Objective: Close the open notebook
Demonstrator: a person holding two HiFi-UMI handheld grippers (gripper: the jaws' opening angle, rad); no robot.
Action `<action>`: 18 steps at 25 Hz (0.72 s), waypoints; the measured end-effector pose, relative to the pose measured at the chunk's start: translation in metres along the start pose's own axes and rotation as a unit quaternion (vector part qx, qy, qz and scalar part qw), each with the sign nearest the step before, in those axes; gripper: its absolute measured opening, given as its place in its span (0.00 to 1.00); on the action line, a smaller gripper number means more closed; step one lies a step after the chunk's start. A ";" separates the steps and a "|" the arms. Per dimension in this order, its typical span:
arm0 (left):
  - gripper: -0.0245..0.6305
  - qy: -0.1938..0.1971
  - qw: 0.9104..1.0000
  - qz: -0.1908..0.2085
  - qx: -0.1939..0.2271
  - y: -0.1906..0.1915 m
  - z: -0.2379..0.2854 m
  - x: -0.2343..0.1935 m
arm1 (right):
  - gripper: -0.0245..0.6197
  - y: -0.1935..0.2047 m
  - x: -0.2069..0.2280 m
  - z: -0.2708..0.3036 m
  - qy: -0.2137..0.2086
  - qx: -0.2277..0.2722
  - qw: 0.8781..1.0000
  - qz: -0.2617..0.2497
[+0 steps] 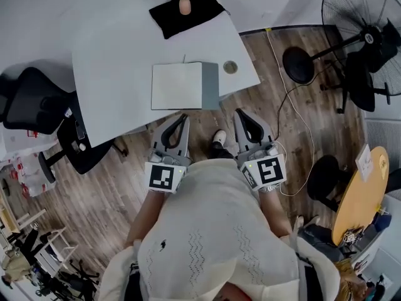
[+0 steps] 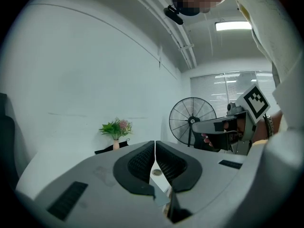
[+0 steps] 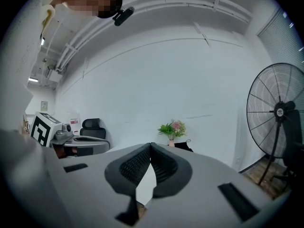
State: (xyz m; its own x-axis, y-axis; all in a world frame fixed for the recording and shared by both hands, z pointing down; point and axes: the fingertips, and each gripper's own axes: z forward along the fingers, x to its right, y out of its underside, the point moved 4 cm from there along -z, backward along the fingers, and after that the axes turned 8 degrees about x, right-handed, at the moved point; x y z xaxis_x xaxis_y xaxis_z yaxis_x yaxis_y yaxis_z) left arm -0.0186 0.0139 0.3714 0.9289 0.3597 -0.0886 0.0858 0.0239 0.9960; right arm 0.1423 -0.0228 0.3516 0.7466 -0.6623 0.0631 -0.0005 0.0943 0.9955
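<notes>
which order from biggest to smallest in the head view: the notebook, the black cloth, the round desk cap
1. notebook
2. black cloth: not far behind, and it lies farther from the camera, so this is a close call
3. round desk cap: clearly smallest
</notes>
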 end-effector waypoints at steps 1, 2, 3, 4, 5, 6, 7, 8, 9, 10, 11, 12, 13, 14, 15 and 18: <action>0.06 -0.005 1.000 -0.002 -0.002 0.001 0.003 0.000 | 0.04 0.000 0.004 0.002 -0.005 0.001 1.000 0.000; 0.06 -0.010 1.000 -0.004 -0.002 0.002 0.007 0.001 | 0.04 -0.001 0.007 0.004 -0.011 0.001 1.000 0.000; 0.06 -0.013 1.000 -0.004 -0.003 0.003 0.010 0.003 | 0.04 -0.001 0.011 0.006 -0.017 0.001 1.000 -0.001; 0.06 -0.016 1.000 -0.003 -0.004 0.004 0.014 0.004 | 0.04 -0.001 0.014 0.007 -0.022 0.002 1.000 -0.002; 0.06 -0.018 1.000 -0.002 -0.006 0.006 0.017 0.007 | 0.04 -0.002 0.017 0.007 -0.028 0.003 1.000 -0.002; 0.06 -0.020 1.000 0.001 -0.008 0.007 0.021 0.010 | 0.04 -0.002 0.021 0.007 -0.034 0.003 0.999 -0.003; 0.06 -0.021 1.000 0.003 -0.011 0.009 0.025 0.013 | 0.04 -0.003 0.024 0.007 -0.039 0.004 0.999 -0.004; 0.06 -0.022 1.000 0.004 -0.013 0.012 0.028 0.017 | 0.04 -0.003 0.027 0.006 -0.045 0.004 0.999 -0.004; 0.06 -0.023 1.000 0.006 -0.016 0.014 0.032 0.021 | 0.04 -0.003 0.031 0.005 -0.050 0.004 0.999 -0.004; 0.06 -0.022 1.000 0.009 -0.019 0.017 0.036 0.026 | 0.04 -0.002 0.035 0.004 -0.054 0.004 0.998 -0.004; 0.06 -0.020 0.999 0.012 -0.023 0.020 0.039 0.030 | 0.04 -0.002 0.039 0.002 -0.058 0.004 0.998 -0.003; 0.06 -0.017 0.999 0.018 -0.027 0.023 0.043 0.035 | 0.04 -0.002 0.043 0.001 -0.062 0.004 0.998 -0.002; 0.06 -0.014 0.999 0.025 -0.032 0.027 0.046 0.038 | 0.04 -0.001 0.047 0.000 -0.065 0.003 0.998 -0.002; 0.06 -0.011 0.999 0.030 -0.037 0.031 0.048 0.042 | 0.04 0.000 0.051 -0.001 -0.068 0.003 0.998 -0.001; 0.07 -0.010 0.999 0.032 -0.042 0.035 0.051 0.045 | 0.04 0.001 0.054 -0.001 -0.071 0.004 0.997 -0.001; 0.19 -0.006 0.998 0.034 -0.058 0.046 0.056 0.053 | 0.04 0.004 0.061 -0.002 -0.077 0.004 0.997 0.000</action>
State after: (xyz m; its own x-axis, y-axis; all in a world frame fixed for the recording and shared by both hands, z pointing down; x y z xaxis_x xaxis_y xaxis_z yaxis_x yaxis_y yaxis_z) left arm 0.0547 -0.0185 0.4116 0.9354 0.3529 -0.0205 -0.0189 0.1077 0.9940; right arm 0.1893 -0.0610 0.3590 0.6351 -0.7690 0.0724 -0.0057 0.0890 0.9960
